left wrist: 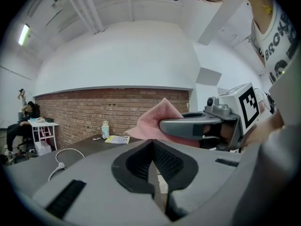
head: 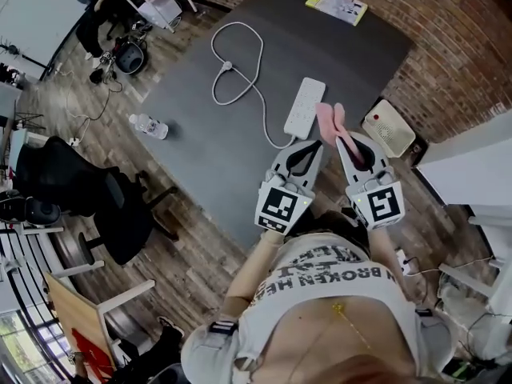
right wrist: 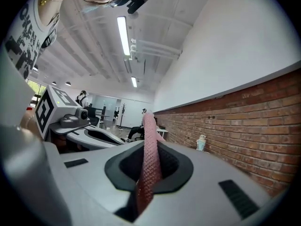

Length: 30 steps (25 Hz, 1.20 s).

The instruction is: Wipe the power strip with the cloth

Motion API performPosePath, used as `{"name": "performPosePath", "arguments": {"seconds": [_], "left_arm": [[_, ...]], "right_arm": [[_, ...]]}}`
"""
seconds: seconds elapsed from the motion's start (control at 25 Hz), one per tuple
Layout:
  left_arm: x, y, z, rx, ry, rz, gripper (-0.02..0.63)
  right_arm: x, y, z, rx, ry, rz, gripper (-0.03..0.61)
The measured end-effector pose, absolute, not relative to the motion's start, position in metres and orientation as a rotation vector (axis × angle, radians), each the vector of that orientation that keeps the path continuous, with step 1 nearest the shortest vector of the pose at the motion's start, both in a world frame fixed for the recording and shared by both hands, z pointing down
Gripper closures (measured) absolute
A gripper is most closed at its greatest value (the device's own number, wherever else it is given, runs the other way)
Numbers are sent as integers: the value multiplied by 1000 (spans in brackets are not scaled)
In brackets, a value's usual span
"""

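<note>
Pink cloth (head: pixel 330 122) stands pinched between the jaws of the right gripper (head: pixel 346 138), which are closed on the fabric. The free end pokes out past the tips in a narrow upright fold. From the right gripper view, the cloth runs straight up through the gap in the jaws. The left gripper (head: pixel 308 144) is held close beside the right one, its jaws fully together with nothing between them. In the left gripper view, the neighbouring gripper and its pink cloth show just to the right.

On the dark grey desk (head: pixel 208 134) the white power strip (head: pixel 305 107) lies flat just ahead of both grippers, angled away from the person. From the head view the cloth's free end appears just beside the strip's near right edge; whether the two touch cannot be told. The strip's white cord (head: pixel 226 67) curls in a loose loop farther up the desk. A yellow booklet (head: pixel 336 5) rests at the far end, near the brick wall (head: pixel 448 46).
</note>
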<state>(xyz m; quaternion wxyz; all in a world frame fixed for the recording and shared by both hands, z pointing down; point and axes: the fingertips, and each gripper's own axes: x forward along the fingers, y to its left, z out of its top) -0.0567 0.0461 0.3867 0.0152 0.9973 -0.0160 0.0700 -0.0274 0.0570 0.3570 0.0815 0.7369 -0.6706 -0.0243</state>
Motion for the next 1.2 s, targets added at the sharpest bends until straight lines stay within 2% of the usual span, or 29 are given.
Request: {"name": "performPosePath", "arguments": {"seconds": [0.48, 0.84, 1.2], "left_arm": [[-68, -31, 409, 2991, -506, 275, 617], [-46, -73, 403, 2832, -963, 225, 617], [-19, -83, 400, 2768, -1202, 184, 617]], "right_arm": [[-23, -39, 381, 1864, -2300, -52, 561], [13, -82, 365, 1580, -2544, -91, 561], [33, -91, 374, 1312, -2711, -61, 561]]}}
